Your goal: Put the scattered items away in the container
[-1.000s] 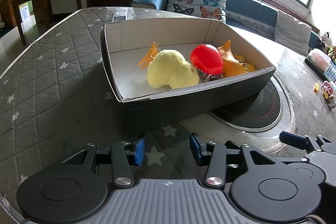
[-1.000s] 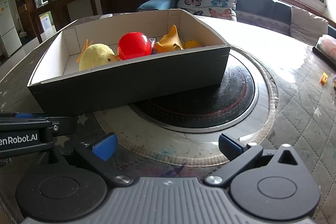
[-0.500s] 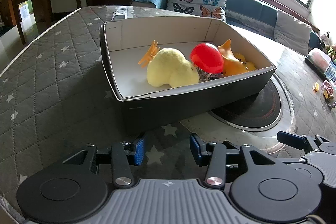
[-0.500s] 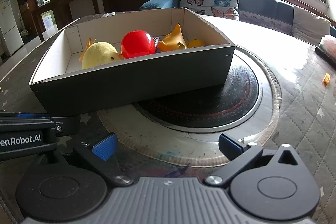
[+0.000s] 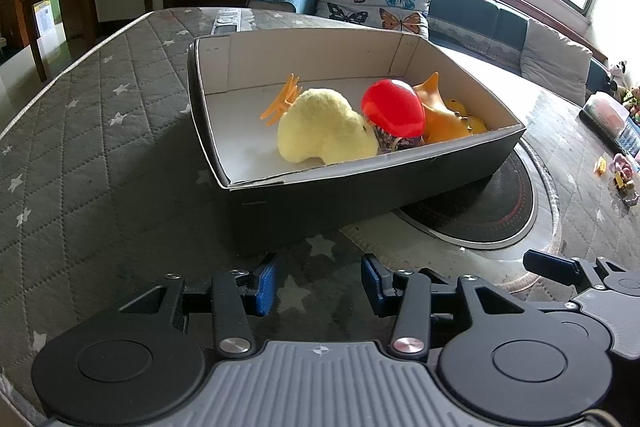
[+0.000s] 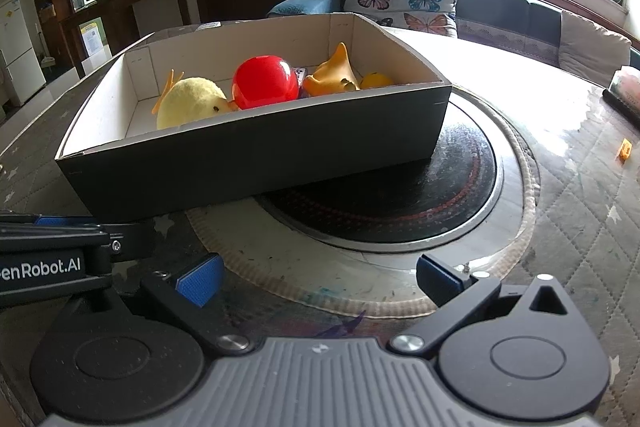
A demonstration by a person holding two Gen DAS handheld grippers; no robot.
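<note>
The box [image 5: 360, 183] sat on the table [image 5: 100, 155] holding a plush chick [image 5: 324, 131], a red ball [image 5: 394, 113] and an orange toy [image 5: 440, 115]; the left gripper [image 5: 318, 283] and right gripper [image 6: 318, 277] hung before it, both spread and empty

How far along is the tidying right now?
Mostly done: the plush chick, red ball and orange toy lie in the box. Both the left hand-held gripper and right hand-held gripper are open, empty. A few small bits remain on the table's far edge.
</note>
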